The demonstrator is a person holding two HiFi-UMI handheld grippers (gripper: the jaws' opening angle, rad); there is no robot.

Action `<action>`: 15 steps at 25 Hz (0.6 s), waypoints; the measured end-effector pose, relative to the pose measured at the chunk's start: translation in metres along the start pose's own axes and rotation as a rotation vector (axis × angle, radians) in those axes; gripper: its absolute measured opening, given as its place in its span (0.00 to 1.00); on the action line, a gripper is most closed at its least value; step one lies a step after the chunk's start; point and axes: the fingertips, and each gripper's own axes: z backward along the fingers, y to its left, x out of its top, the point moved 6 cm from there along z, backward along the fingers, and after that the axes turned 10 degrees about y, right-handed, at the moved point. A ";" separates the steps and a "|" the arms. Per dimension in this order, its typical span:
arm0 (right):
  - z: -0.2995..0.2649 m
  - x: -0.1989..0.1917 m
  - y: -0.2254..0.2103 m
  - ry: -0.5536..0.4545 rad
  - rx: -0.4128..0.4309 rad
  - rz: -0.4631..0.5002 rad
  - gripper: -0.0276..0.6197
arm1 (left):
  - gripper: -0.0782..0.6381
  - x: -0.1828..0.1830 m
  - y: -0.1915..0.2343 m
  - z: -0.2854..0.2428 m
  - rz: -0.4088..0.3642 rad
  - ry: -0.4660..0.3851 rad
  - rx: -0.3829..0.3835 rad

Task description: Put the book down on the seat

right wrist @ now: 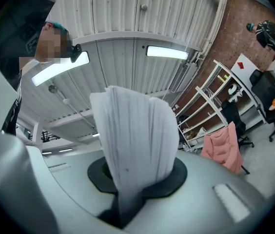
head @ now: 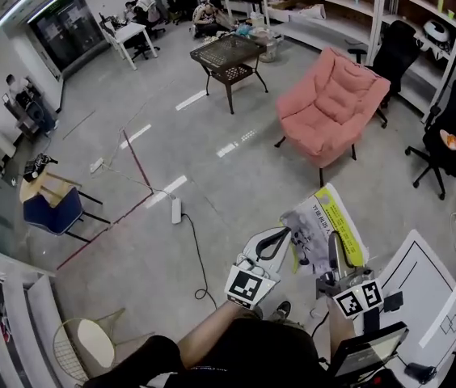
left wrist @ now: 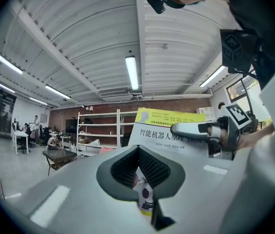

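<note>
**Book carried in 2 grippers, armchair yet to be reached**

The left gripper point(head: 276, 245) has its jaws closed on the lower edge of the book point(head: 325, 217), with the ribbed pads pinching the cover. The right gripper point(head: 335, 253) is clamped on the page block from the other side, and the pages fan out above its jaws. The book hangs in the air between the 2 tools, cover facing the left one. The pink armchair point(head: 331, 107) stands well ahead of both grippers, with bare floor between. I take its cushion to be the seat meant, so the carry is under way and the setting down is not yet begun.

Risks, as I judge them:

1. The right gripper holds loose pages, not the spine. A quick swing could let sheets slide out or crease.
2. If the 2 tools drift apart, the book takes the strain and a page may tear.
3. Releasing 1 gripper early would leave the book dangling from a thin pinch.
4. The cushion looks soft and sloped, so a book set near its front could slip to the floor.
5. A cable point(head: 198, 257) lies on the floor to the left of the left gripper, a trip hazard.
</note>
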 end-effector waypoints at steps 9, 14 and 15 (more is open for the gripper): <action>-0.099 0.007 -0.069 0.032 0.007 0.000 0.17 | 0.11 -0.007 0.077 -0.088 0.003 -0.007 0.043; -0.173 0.016 -0.102 0.036 -0.052 -0.007 0.17 | 0.11 -0.001 0.140 -0.150 0.016 -0.017 -0.014; -0.186 0.018 -0.106 0.032 -0.069 -0.006 0.17 | 0.11 0.002 0.152 -0.162 0.016 -0.019 -0.036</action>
